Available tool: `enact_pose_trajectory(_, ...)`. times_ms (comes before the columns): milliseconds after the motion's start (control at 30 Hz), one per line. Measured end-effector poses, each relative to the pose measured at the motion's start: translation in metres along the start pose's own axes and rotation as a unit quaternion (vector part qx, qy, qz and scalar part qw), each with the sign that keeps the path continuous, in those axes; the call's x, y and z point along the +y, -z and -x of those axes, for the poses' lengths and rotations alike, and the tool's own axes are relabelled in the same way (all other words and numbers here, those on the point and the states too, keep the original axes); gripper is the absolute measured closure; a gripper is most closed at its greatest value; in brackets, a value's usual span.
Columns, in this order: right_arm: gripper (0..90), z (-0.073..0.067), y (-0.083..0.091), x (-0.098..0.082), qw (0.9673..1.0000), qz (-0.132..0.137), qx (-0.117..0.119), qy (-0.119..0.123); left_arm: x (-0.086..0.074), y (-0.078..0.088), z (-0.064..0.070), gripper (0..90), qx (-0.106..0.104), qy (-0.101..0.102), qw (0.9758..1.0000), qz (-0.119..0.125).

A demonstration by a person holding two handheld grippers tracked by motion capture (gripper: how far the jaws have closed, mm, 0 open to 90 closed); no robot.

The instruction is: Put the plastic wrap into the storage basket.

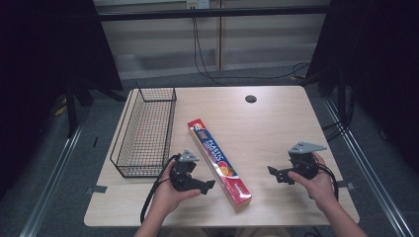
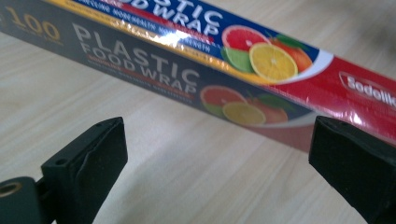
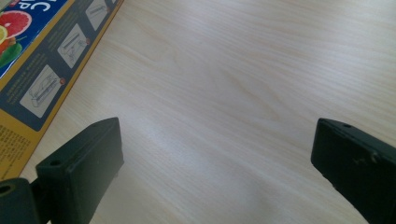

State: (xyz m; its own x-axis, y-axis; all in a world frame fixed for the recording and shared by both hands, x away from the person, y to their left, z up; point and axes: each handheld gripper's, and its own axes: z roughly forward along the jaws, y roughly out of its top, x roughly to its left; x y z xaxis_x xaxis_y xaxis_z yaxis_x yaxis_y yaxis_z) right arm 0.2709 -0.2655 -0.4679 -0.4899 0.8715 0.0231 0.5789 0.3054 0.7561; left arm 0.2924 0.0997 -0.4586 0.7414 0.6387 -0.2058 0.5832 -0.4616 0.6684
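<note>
**Wrap box untouched, both grippers poised**

We hold the left gripper (image 1: pixel 210 185) and right gripper (image 1: pixel 272 171) with jaws spread, empty, flanking the plastic wrap box (image 1: pixel 218 163). It lies flat mid-table (image 1: pixel 276 118), long axis running from centre toward the near edge. The wire basket (image 1: pixel 146 131) at the left edge sits empty; nothing looks begun.

Lab: black curtains (image 1: pixel 44 44), trailing cables (image 1: pixel 207 59)
</note>
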Motion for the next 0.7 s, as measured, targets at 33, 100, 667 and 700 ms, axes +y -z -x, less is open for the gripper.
enact_pose_trajectory(33,2.8,0.001,0.001,0.0,1.0,-0.001,-0.001,0.001,0.003,0.0,-0.001,4.4,0.0,-0.006,1.0,-0.006)
enact_pose_trajectory(100,2.9,0.001,0.001,0.0,1.0,0.0,-0.003,0.002,0.005,0.0,-0.002,4.4,0.0,-0.001,1.0,-0.007)
enact_pose_trajectory(667,3.5,-0.001,-0.001,0.005,0.9998,-0.001,0.0,0.019,0.05,-0.019,-0.017,4.0,0.028,0.125,0.9915,-0.022)
enact_pose_trajectory(700,3.4,-0.001,0.0,0.005,0.9998,0.0,-0.001,0.022,0.052,-0.021,-0.019,3.9,0.031,0.129,0.9907,-0.029)
